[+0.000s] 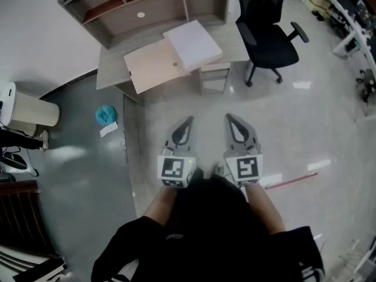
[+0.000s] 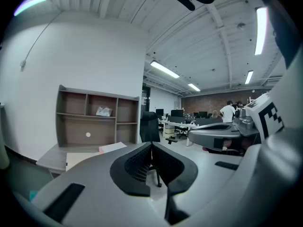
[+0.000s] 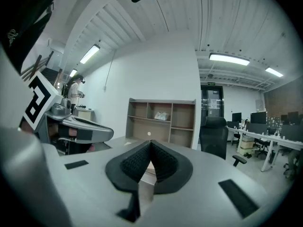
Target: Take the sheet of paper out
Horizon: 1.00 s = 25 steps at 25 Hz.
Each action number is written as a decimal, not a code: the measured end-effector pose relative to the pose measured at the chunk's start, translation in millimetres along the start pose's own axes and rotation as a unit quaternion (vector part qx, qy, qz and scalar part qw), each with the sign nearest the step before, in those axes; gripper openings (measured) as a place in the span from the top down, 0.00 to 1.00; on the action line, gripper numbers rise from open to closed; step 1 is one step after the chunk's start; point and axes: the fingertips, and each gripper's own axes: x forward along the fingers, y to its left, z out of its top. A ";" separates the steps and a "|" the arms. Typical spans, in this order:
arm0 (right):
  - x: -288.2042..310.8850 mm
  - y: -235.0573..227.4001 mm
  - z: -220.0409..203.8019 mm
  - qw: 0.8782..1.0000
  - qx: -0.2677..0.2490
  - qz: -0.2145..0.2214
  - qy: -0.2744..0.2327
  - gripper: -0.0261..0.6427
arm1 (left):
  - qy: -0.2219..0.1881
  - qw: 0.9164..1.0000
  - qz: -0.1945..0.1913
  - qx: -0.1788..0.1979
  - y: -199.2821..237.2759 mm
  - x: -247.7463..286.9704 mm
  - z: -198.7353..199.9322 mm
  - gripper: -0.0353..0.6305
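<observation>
White paper stack (image 1: pixel 192 43): sat upper centre in the head view, lying on a tan board (image 1: pixel 154 69) on the grey tabletop (image 1: pixel 111 69), below the shelf unit (image 1: pixel 126 4); one sheet or many could not be told.
Left tool (image 1: pixel 185 125): lower centre, jaws pressed together on nothing, over the floor (image 1: pixel 305 134) and well apart from the tabletop.
Right tool (image 1: pixel 232 122): just beside the left tool, jaws likewise together and empty.
Black chair (image 1: pixel 267 34): upper right, just beside the tabletop's right end.
Left gripper view: ribbed pads met at frame centre with nothing between them; the paper stack (image 2: pixel 113 147) showed left of them, far off, with the shelf unit behind it.
Right gripper view: pads met at centre, empty; the shelf unit and chair stood beyond, the paper mostly hidden behind the jaws.
Step, judged: approach not yet made; the paper was untouched.
Risk, closed jaws: arriving shut, a tool would likely push the paper along the board instead of gripping it.
Risk, thin edge: a flat sheet offers little to pinch, so the pads might crease it or lift several sheets.
Risk, board: it overhung the tabletop's front edge, so a downward press could tip it and spill the paper.
</observation>
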 end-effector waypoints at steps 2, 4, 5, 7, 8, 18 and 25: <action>8.4 3.2 0.8 1.000 -0.004 0.000 -0.008 0.94 | -0.003 1.000 0.000 0.001 7.0 3.3 -2.1 0.88; 14.3 8.4 -0.3 1.000 -0.005 0.000 -0.007 0.94 | -0.001 1.000 -0.002 0.000 14.4 3.7 -5.6 0.88; 17.3 11.3 -1.4 1.000 -0.005 0.000 -0.003 0.94 | 0.001 1.000 -0.003 -0.001 18.9 3.4 -7.0 0.88; 26.6 17.2 -3.3 1.000 -0.006 -0.001 0.009 0.94 | 0.002 1.000 -0.006 -0.005 29.9 3.8 -8.0 0.88; 32.3 20.7 -4.6 1.000 -0.007 -0.003 0.016 0.94 | 0.001 1.000 -0.007 -0.007 35.6 4.4 -7.9 0.88; 80.2 63.7 -6.7 0.999 -0.017 -0.018 0.039 0.94 | 0.017 1.000 -0.018 -0.019 94.3 -2.0 -26.8 0.88; 107.2 90.7 -5.8 0.998 -0.032 -0.030 0.048 0.94 | 0.011 0.999 -0.033 -0.021 137.8 -5.0 -29.3 0.88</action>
